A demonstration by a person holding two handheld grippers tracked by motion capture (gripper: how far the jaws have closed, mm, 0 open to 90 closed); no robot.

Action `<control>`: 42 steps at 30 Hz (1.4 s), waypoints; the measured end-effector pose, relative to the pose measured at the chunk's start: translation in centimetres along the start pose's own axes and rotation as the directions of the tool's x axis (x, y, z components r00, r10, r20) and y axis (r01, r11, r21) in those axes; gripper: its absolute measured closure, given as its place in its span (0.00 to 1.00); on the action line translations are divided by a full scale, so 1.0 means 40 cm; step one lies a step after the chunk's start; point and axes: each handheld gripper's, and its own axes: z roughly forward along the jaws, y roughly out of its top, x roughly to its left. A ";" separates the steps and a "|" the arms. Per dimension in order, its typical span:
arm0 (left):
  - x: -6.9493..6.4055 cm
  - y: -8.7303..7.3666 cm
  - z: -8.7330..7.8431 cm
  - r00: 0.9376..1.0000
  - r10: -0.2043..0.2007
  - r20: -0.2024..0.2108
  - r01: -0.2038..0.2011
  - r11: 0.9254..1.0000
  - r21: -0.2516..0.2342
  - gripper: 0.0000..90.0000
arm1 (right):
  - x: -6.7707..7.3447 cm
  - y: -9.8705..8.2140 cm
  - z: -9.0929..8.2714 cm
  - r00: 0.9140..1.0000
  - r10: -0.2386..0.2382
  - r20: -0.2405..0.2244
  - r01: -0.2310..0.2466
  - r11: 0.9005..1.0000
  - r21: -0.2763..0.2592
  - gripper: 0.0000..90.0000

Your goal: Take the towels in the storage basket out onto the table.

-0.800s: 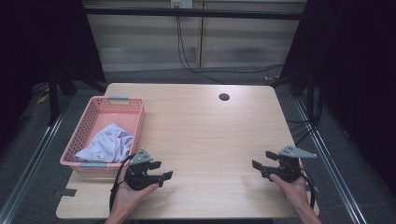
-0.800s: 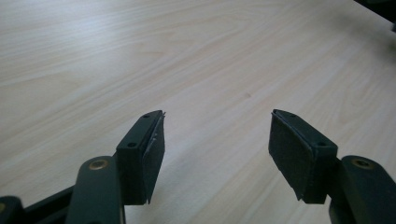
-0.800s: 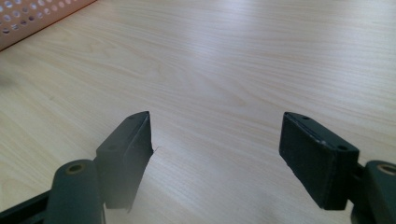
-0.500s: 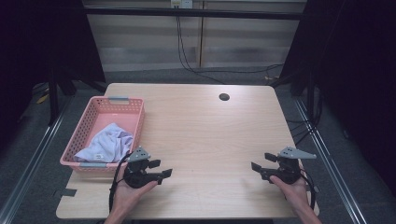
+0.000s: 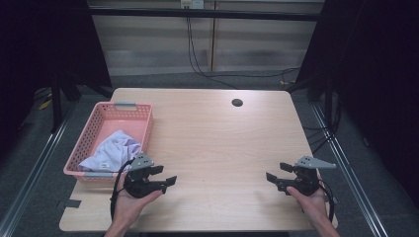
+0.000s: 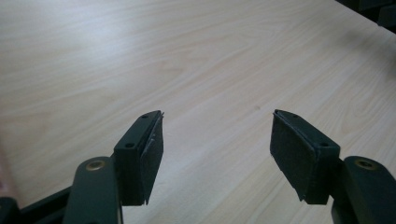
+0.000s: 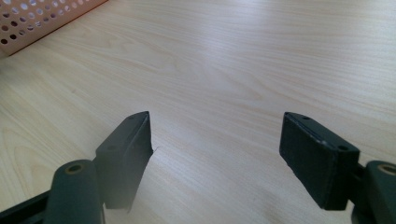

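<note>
A: Where do we stand now? We see a pink basket [image 5: 99, 129] at the left edge of the wooden table [image 5: 217, 143], with a pale lilac cloth [image 5: 114, 151] lying crumpled inside it, in the half of the basket nearer to the person.

B: We judge that the work on the cloth is not begun. The left gripper [image 5: 165, 177] rests in the hand just beside the near right corner of the basket, and its 2 jaws stand apart with nothing between them. In the left gripper view we see the bare wood between the pads [image 6: 148, 158].

A: And the right gripper [image 5: 272, 179]?

B: It is well apart from the basket, near the opposite edge of the table, and it points toward the basket. Its jaws are also wide apart and empty, and in the right gripper view a corner of the basket [image 7: 32, 18] shows far off.

A: So everything is left to do: reach, grasp, lift the cloth out.

B: Yes, we think so. About the direction of the cloth: it is a loose heap, so it has no clear point. Its longer side seems to run along the length of the basket, slanting toward the near left corner.
</note>
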 end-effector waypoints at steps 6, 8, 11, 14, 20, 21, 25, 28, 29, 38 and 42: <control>0.025 0.014 -0.050 1.000 -0.005 -0.022 0.005 1.000 -0.016 0.39 | 0.002 -0.001 -0.002 1.000 0.004 -0.003 -0.004 1.000 0.003 0.26; 0.033 0.017 -0.063 0.999 -0.010 -0.038 0.009 1.000 -0.016 0.39 | 0.003 -0.001 0.000 1.000 -0.004 -0.002 0.004 1.000 0.008 0.26; 0.048 0.028 -0.079 0.999 -0.006 -0.047 0.006 1.000 -0.005 0.38 | 0.005 -0.001 0.000 1.000 -0.005 -0.003 0.006 1.000 0.013 0.26; 0.063 0.041 -0.104 0.999 0.004 -0.054 -0.005 1.000 -0.006 0.37 | 0.007 0.000 0.002 1.000 -0.009 -0.004 0.009 1.000 0.018 0.24; 0.099 0.069 -0.156 0.994 -0.005 -0.112 0.005 1.000 -0.001 0.37 | 0.013 0.000 0.010 1.000 -0.017 -0.022 0.018 0.999 0.029 0.24; 0.107 0.072 -0.163 0.992 -0.004 -0.124 0.003 1.000 -0.003 0.37 | 0.015 0.000 0.011 0.999 -0.008 -0.031 0.009 1.000 0.029 0.24; 0.144 0.079 -0.197 0.986 -0.022 -0.164 0.020 1.000 -0.012 0.34 | 0.027 0.000 0.014 0.999 -0.028 -0.042 0.030 0.999 0.041 0.23; 0.166 0.082 -0.223 0.982 -0.037 -0.183 0.033 0.999 -0.028 0.32 | 0.024 0.000 0.019 0.999 -0.021 -0.040 0.023 0.998 0.052 0.23; 0.173 0.084 -0.232 0.981 -0.034 -0.193 0.030 0.999 -0.023 0.31 | 0.021 0.000 0.020 0.999 -0.017 -0.040 0.019 0.998 0.052 0.23; 0.253 0.090 -0.264 0.966 -0.053 -0.252 0.065 0.997 0.041 0.28 | 0.019 0.000 0.021 0.999 -0.019 -0.039 0.021 0.998 0.051 0.23; 0.296 0.088 -0.254 0.951 -0.062 -0.302 0.091 0.992 0.084 0.27 | 0.018 -0.001 0.020 0.999 -0.012 -0.034 0.013 0.999 0.051 0.23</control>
